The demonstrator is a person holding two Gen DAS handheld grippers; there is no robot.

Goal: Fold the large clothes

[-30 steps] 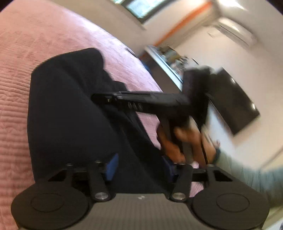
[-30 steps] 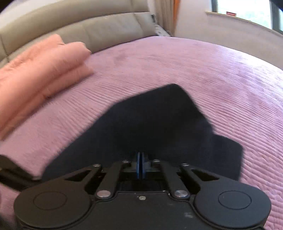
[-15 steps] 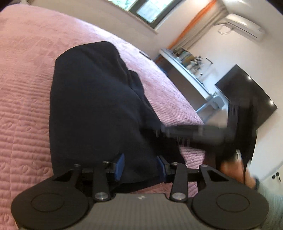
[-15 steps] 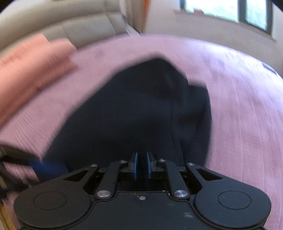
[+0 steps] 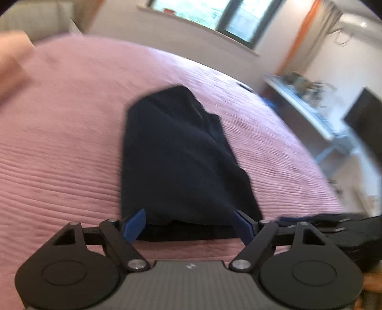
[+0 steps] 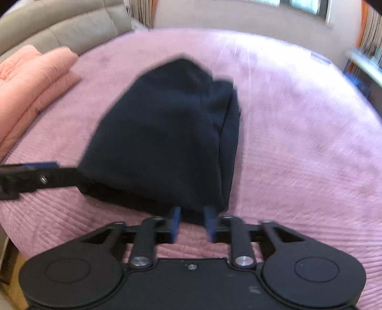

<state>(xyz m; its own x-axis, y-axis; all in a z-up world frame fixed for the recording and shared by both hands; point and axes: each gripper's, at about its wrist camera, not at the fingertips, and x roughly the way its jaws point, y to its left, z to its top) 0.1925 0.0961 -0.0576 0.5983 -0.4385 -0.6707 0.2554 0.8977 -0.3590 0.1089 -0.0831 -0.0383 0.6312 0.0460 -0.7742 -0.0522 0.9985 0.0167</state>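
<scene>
Your left gripper (image 5: pixel 188 225) had its jaws spread wide, having just been opening; the near hem of the dark garment (image 5: pixel 181 155) sat between the blue pads (image 5: pixel 135 224) in the view, but neither pad pressed on it. Your right gripper (image 6: pixel 192 223) likewise had jaws parted, having just been opening, its pads (image 6: pixel 176 220) just short of the garment's near right corner and gripping nothing. That release reads as deliberate: the cloth had been laid down so it could settle flat.

From the right wrist, your left gripper (image 6: pixel 35 176) appeared at 9 o'clock, beside the garment's near left corner. From the left wrist, your right gripper (image 5: pixel 334 229) showed blurred at 4 o'clock.

The dark garment (image 6: pixel 167 133) lay folded into a narrow stack near the centre of the pink bedspread (image 6: pixel 298 143), running from 6 toward 12 o'clock, with a looser layer spilling along its right edge toward 1 o'clock. That edge probably still wanted tidying.

A folded pink blanket (image 6: pixel 33 78) rested at 10 o'clock, well apart, leaving working room. The window (image 5: pixel 214 16) lay at 12 o'clock beyond the bed.
</scene>
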